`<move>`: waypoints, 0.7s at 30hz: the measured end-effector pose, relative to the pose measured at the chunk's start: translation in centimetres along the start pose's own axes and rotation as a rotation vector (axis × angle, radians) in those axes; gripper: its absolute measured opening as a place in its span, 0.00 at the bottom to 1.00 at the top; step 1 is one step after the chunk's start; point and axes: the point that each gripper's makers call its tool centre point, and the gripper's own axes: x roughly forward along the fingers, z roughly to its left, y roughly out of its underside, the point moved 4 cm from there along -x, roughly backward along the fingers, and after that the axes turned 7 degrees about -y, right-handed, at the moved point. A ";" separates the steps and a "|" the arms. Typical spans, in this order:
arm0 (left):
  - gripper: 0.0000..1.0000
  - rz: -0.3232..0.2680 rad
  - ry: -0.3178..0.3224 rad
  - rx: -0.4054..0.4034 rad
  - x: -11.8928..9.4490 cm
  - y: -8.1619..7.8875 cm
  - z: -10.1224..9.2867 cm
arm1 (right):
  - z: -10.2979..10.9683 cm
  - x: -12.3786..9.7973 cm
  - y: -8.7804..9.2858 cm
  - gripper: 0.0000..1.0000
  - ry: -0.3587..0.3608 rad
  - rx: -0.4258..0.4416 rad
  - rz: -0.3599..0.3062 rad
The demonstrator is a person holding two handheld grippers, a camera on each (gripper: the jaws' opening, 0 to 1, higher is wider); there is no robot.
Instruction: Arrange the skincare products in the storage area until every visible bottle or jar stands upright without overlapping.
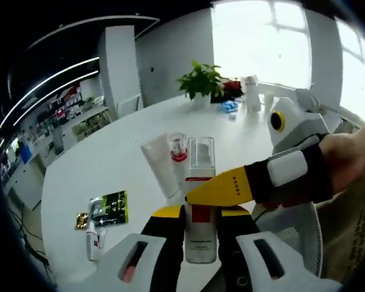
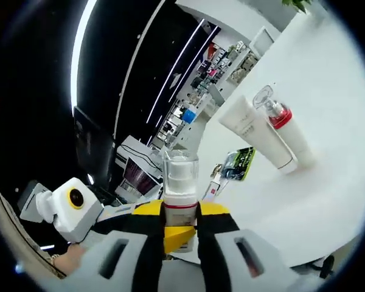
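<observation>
A clear bottle [image 1: 201,210] with a white body, a red band and a clear cap is held above the white table [image 1: 103,158]. My left gripper [image 1: 201,214] is shut on its lower body. My right gripper [image 1: 222,188] reaches in from the right, its yellow jaws closed at the red band. In the right gripper view the same bottle [image 2: 180,176] rises between my right gripper's [image 2: 180,213] jaws. A white tube [image 1: 158,164] and a red-collared pump bottle [image 1: 179,152] lie side by side on the table, the white tube [image 2: 255,131] and the pump bottle [image 2: 281,118] also in that view.
A green and black packet [image 1: 109,207] and a small tube [image 1: 92,236] lie near the table's front-left edge. A potted plant [image 1: 201,79], a white container [image 1: 252,94] and a blue item [image 1: 229,106] stand at the far side. A white mesh chair [image 1: 292,234] is at the right.
</observation>
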 end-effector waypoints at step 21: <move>0.36 0.002 0.430 0.140 -0.6 -2.4 -0.6 | -1.8 -2.0 -0.9 0.19 -0.300 -0.895 0.592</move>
